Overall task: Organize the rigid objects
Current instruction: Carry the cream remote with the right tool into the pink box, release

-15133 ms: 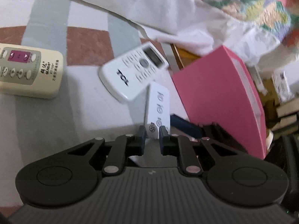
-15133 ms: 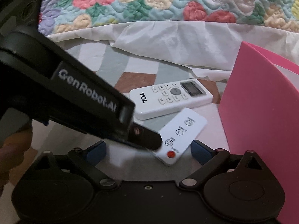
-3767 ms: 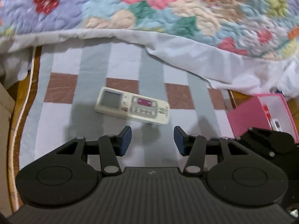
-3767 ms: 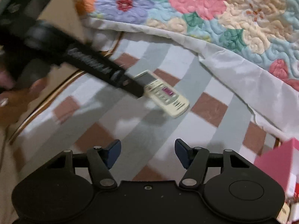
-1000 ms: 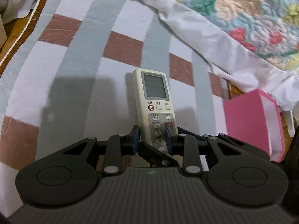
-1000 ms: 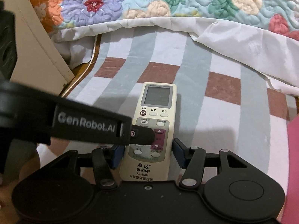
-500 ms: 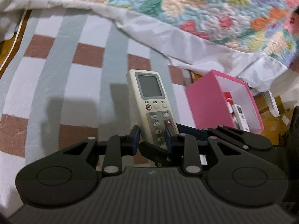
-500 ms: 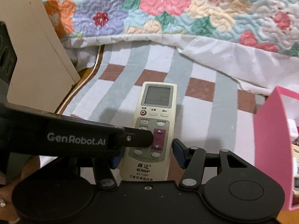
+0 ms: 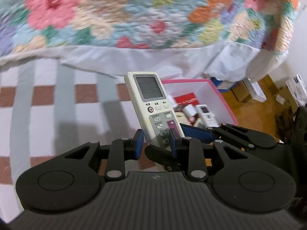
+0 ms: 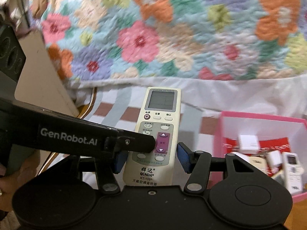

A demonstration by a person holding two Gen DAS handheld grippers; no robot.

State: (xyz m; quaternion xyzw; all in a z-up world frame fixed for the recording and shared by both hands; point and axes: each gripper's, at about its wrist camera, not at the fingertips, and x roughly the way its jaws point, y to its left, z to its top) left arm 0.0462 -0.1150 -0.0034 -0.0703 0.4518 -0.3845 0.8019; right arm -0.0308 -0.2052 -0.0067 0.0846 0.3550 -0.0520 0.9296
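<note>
**Remote held by two grippers beside the pink box**

The quilt [image 9: 134,13] is smeared by blur in both views, its flower outlines soft. The lower end of the remote [image 9: 151,103] is hidden behind the left gripper [image 9: 156,143] and, in the right view, cut off by the right gripper [image 10: 151,160]. The box's contents are small and partly overlapped: a few white remotes and a red card can be made out, little else.

The remote is a cream plastic slab with a grey screen, rounded buttons and a purple key panel. The left gripper's blue pads clamp its faces, one finger lying across the keys; the right gripper's pads close on its long edges. It is held in the air above the checked sheet [image 9: 48,105], tilted, just left of the pink box [image 9: 226,103].

The box is open-topped with thin, straight walls; its white interior has free room along the far wall. Cardboard boxes [image 9: 255,90] crowd the floor beyond it.
</note>
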